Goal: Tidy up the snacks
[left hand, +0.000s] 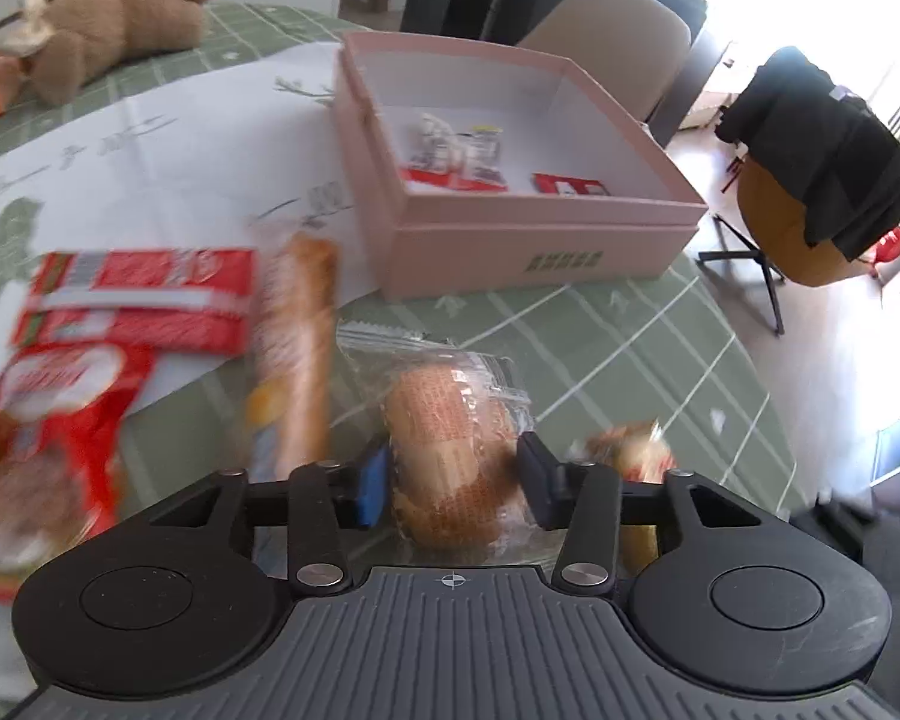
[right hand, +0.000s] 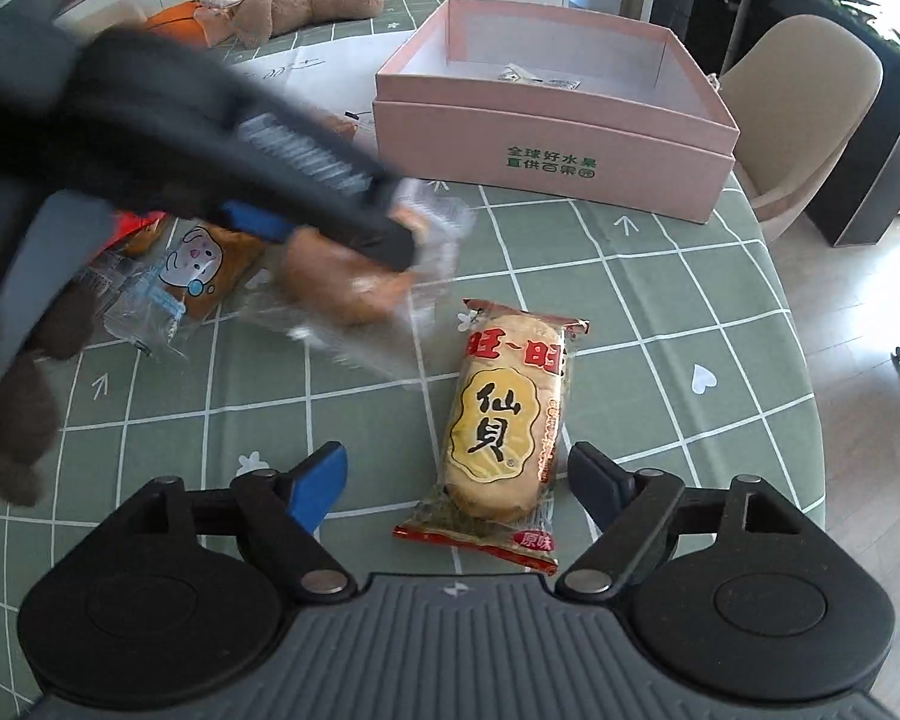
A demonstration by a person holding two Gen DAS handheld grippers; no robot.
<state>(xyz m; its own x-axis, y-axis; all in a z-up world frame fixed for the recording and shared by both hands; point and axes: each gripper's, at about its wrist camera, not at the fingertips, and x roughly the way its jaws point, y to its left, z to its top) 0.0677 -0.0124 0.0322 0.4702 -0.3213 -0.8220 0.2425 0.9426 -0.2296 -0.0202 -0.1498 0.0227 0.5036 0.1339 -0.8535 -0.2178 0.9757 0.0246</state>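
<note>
Spread wide, the right gripper (right hand: 456,480) straddled a rice cracker packet (right hand: 501,432) on the tabletop (right hand: 660,312), while the left gripper (left hand: 453,480) pinched a wrapped bun (left hand: 450,456), presumably bound for the pink box (left hand: 510,252).

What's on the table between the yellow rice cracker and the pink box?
Nothing: in the right wrist view, only bare green checked tablecloth lies between the rice cracker packet and the pink box.

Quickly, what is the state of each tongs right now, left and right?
Left tongs: shut on the wrapped bread roll.
Right tongs: open, holding nothing; a rice cracker packet lies between the fingers.
</note>
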